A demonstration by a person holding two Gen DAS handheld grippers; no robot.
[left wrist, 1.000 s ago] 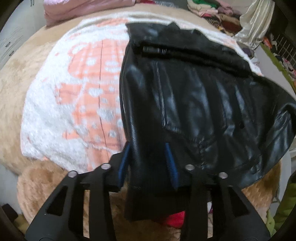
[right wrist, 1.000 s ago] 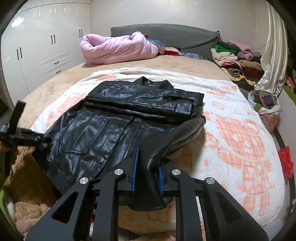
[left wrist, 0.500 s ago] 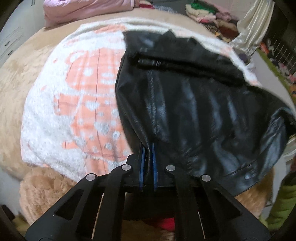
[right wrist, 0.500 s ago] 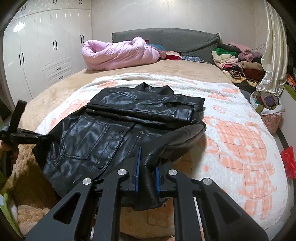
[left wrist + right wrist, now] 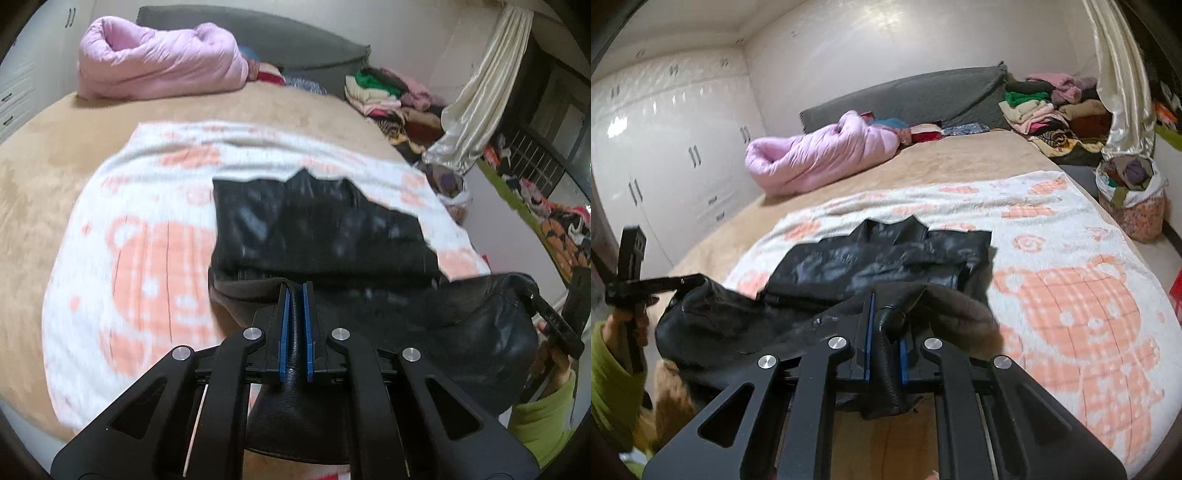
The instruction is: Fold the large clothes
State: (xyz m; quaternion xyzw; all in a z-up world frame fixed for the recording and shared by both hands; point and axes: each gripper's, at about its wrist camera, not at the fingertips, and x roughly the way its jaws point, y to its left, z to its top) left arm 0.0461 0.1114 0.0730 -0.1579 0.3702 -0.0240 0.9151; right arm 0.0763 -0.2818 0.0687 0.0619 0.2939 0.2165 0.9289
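A black leather jacket (image 5: 314,229) lies on a white and orange bear blanket (image 5: 147,258) on the bed, collar at the far end. My left gripper (image 5: 295,291) is shut on the jacket's near hem, which it holds above the bed. The right gripper (image 5: 886,306) pinches the other hem corner, and its jaws are still closing on the leather. Between them the lower part of the jacket (image 5: 879,258) hangs lifted, its grey lining showing. Each view catches the other tool: the right gripper (image 5: 554,321) at the right edge, the left gripper (image 5: 631,284) at the left edge.
A pink quilt (image 5: 820,158) lies near the grey headboard (image 5: 916,96). Piled clothes (image 5: 1045,110) and a full bag (image 5: 1130,199) stand at the bed's far right. White wardrobes (image 5: 665,166) line the left wall. Green sleeves (image 5: 539,421) show at the frame edges.
Both grippers closed on the hem and rose, lifting the jacket's lower half off the bed. Both views tilted up, so the headboard and wall now show.
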